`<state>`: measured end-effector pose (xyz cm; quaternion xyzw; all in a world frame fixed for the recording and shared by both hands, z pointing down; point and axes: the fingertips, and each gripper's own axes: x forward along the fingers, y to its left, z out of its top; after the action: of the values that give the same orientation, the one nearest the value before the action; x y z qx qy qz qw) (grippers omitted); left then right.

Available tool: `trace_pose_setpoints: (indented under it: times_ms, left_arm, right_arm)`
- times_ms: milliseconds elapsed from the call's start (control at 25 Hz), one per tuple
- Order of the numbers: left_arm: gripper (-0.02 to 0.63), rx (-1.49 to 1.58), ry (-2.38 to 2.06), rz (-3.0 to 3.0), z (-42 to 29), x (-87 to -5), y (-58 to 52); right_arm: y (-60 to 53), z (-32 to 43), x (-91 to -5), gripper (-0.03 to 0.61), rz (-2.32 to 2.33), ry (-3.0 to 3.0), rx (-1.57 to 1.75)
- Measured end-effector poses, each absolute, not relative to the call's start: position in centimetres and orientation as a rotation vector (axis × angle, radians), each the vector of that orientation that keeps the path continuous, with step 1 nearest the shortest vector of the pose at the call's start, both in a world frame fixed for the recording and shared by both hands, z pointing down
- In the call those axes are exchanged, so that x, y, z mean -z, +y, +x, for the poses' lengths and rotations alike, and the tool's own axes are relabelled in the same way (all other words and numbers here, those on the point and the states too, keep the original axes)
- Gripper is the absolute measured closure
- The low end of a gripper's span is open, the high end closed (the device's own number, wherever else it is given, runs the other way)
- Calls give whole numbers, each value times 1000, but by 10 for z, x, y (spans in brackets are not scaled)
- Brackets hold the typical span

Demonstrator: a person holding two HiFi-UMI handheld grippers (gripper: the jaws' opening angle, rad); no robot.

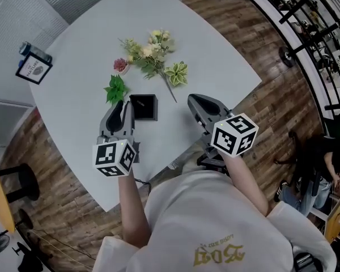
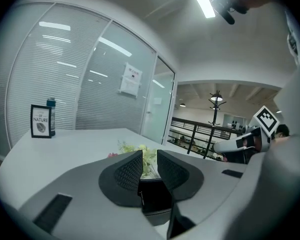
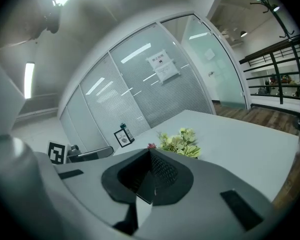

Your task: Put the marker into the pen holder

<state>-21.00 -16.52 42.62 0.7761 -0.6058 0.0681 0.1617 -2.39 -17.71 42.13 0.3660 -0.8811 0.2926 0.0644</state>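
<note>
— Two grippers over the white worktop (image 1: 215,67); how do their jaws stand?

— The left gripper (image 1: 123,106) has its jaws a narrow gap apart, with nothing between them; the right gripper (image 1: 192,101) has its jaws closed tip to tip, on nothing.

— And the marker (image 1: 140,102)?

— A thin pale streak lies inside the black pen holder (image 1: 154,110); it looks to be the marker, though it is too small to be sure.

— Where is the holder?

— Toward the worktop's near edge, just beside the left gripper's jaws, on their right; I cannot tell whether they touch; the right gripper is over the near right edge, apart from the holder.

— Anything else?

— A spray of flowers (image 1: 150,52) lies beyond the holder, toward the worktop's middle; a framed sign (image 1: 34,68) stands at the far left corner, with a bottle (image 1: 27,49) just behind it.
</note>
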Motion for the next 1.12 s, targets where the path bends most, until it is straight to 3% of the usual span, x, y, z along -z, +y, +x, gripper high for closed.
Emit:
trace_pose_setpoints:
  times_ms: [600,1120]
  left_arm:
    - [594,-35,-1726,2246,-206,-383,-105]
    - [600,-28,-1699,2252,-202,-383,-98]
  right_arm:
    - [-132,-43,-380,561,1054,-2784,-744]
    - [-124,-45,-372,561,1041,-2798,-704]
